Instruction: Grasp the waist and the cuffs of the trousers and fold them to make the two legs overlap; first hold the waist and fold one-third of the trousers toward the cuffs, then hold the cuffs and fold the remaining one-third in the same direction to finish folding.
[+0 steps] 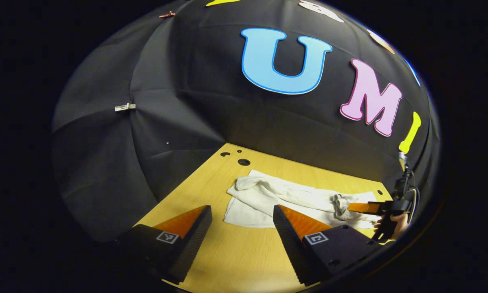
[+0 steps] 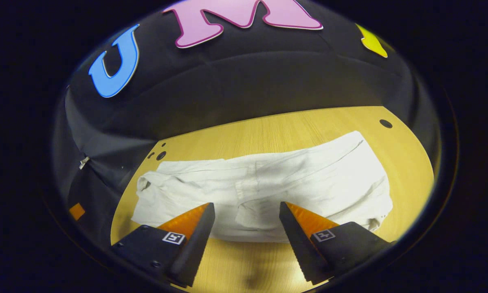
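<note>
The white trousers (image 2: 264, 187) lie flat on the yellow wooden table (image 2: 293, 126), bunched up a little, stretched along its back part near the black wall. The right gripper (image 2: 247, 224) hangs just over the near edge of the trousers with its jaws wide apart, holding nothing. The left gripper (image 1: 242, 228) waits over the bare table near one end of the trousers, jaws also wide apart and empty. To do this step well, I think each one should pinch both layers of cloth right at an end, then lift together so the legs stack evenly. The trousers show no writing I can read.
</note>
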